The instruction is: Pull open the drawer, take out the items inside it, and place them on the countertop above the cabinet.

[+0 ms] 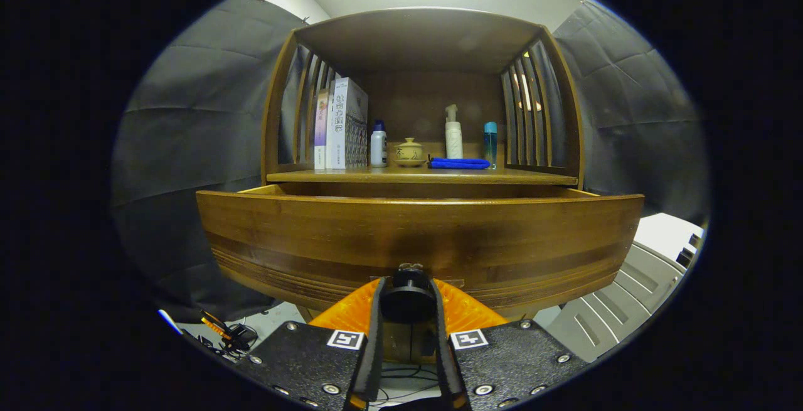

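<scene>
Drawer-pull step: fingers clenched on the dark round knob at lower centre, on the curved brown wooden drawer front, already partly out. Contents hidden. Next: pull further, release, reach inside; wooden counter sits above.

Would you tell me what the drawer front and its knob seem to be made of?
The drawer front looks like varnished brown wood: grain bands and a soft sheen. The knob, which the gripper fingers clamp from both sides, is dark and smooth, perhaps metal or plastic; I cannot tell which.
</scene>
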Demonstrator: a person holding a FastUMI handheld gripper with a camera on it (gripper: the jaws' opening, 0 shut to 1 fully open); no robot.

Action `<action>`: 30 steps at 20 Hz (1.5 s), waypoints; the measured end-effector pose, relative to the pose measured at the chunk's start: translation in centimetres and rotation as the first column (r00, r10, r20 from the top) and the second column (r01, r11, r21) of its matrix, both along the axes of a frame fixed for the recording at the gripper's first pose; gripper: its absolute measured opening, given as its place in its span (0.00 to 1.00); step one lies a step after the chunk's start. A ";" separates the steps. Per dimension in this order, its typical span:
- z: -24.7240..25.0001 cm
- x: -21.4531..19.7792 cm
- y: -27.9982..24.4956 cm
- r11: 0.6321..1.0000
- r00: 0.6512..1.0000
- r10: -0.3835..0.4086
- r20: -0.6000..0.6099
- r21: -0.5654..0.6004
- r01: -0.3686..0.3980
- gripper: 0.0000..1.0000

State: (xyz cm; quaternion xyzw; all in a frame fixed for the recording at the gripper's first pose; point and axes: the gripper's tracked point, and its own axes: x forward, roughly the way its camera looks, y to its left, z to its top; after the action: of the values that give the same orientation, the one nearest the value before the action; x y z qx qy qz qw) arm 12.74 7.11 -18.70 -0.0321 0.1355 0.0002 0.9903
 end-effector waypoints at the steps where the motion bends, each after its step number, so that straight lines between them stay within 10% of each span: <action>1: 0.0 -0.1 0.0 1.000 1.000 -0.002 -0.002 -0.001 0.002 0.36; 14: -0.3 0.5 -0.2 0.999 0.999 0.030 0.010 -0.013 -0.030 0.42; 19: 2.6 0.5 0.1 0.997 0.994 0.067 0.084 -0.034 -0.065 0.95; 30: 10.6 3.7 -0.1 0.996 0.985 0.086 0.152 0.013 -0.089 0.95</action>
State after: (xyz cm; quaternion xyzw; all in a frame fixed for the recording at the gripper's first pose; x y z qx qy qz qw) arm 16.39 7.05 -8.05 -0.0284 0.0582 0.0427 0.9970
